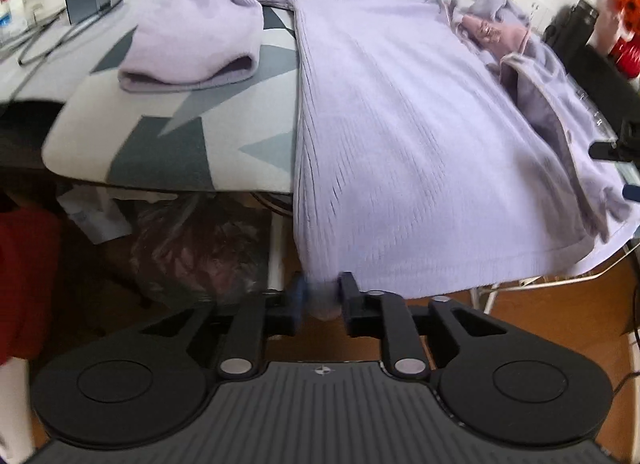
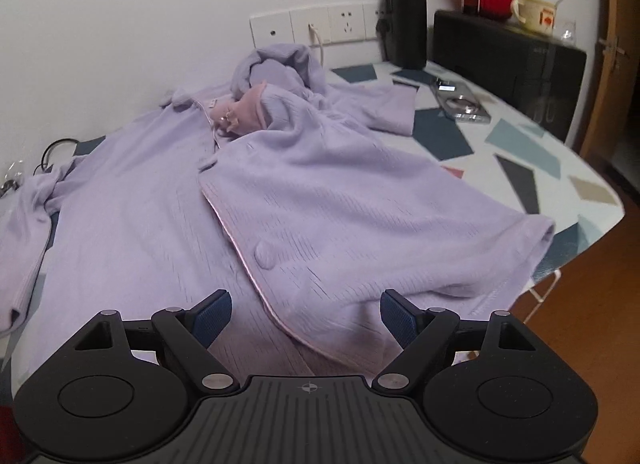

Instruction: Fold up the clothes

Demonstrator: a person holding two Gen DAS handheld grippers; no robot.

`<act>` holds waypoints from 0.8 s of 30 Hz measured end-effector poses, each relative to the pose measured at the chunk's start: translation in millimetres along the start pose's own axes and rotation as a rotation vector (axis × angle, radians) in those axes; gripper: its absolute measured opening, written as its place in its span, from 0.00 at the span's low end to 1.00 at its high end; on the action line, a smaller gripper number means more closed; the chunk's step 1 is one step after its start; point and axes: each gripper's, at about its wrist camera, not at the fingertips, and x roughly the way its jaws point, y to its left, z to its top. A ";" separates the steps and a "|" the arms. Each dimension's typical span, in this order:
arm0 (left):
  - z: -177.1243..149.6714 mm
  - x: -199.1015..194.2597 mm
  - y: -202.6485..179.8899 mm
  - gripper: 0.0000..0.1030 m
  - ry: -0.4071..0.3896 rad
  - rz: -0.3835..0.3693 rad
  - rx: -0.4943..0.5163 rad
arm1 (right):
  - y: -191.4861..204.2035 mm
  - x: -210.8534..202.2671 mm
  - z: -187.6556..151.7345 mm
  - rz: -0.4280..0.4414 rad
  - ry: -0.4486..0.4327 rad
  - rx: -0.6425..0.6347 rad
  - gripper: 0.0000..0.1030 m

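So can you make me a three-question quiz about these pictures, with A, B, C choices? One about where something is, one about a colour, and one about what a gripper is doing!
1. Where does the black flask stand?
A. On the floor
B. On the table, by the wall
C. On top of the pyjama top

2. What colour is the pyjama top?
A. Lilac
B. Green
C. Yellow

3. What is the left gripper doing?
A. Pinching the top's hem
B. Holding a cup
C. Gripping a cable

Answers: 1 B, it stands on the table beside the wall sockets. 2 A, all the cloth is pale purple. 3 A, lilac cloth sits squeezed between its fingers.
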 end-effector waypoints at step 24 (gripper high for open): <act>193.4 38.4 -135.0 0.67 -0.101 -0.026 -0.060 | -131.9 68.2 129.7 -0.002 0.027 0.310 0.77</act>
